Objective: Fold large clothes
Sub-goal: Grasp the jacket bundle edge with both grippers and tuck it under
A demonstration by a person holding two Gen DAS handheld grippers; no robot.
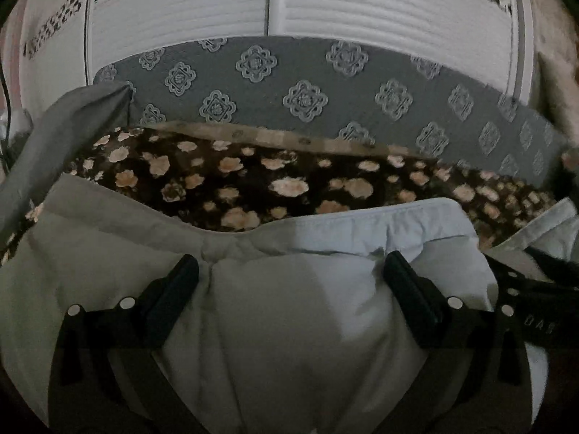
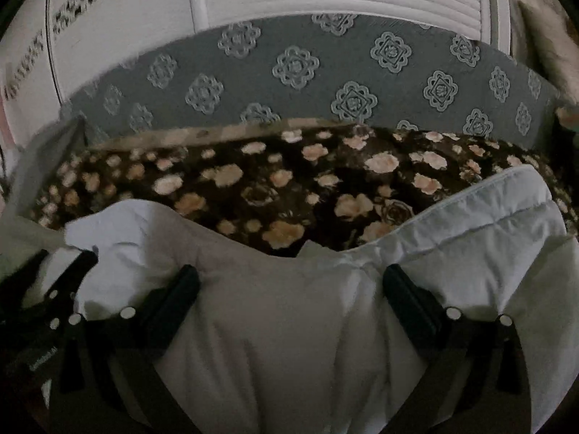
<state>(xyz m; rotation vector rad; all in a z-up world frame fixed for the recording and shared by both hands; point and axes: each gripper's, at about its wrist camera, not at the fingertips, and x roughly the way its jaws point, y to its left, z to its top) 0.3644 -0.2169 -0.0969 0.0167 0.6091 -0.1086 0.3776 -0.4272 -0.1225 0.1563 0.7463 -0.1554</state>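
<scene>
Nearest to both cameras, the pale garment (image 1: 307,311) is bulging up between the fingers of each claw. The left claw (image 1: 289,278) is standing spread, its 2 fingers wide apart and pressing into the cloth without pinching it, and the right claw (image 2: 289,282) is standing spread in the same way, just beside the left one. The garment is lying bunched on a dark flowered blanket (image 2: 289,184). Behind the blanket, a grey patterned bed sheet (image 1: 325,83) is showing, and farthest away a white slatted door (image 1: 362,3) is closing the view. I judge that if the claws are closing now, they may be catching several layers together, because the cloth is thick and crumpled; then the fold may be coming out uneven, or the blanket may be pulled along.
</scene>
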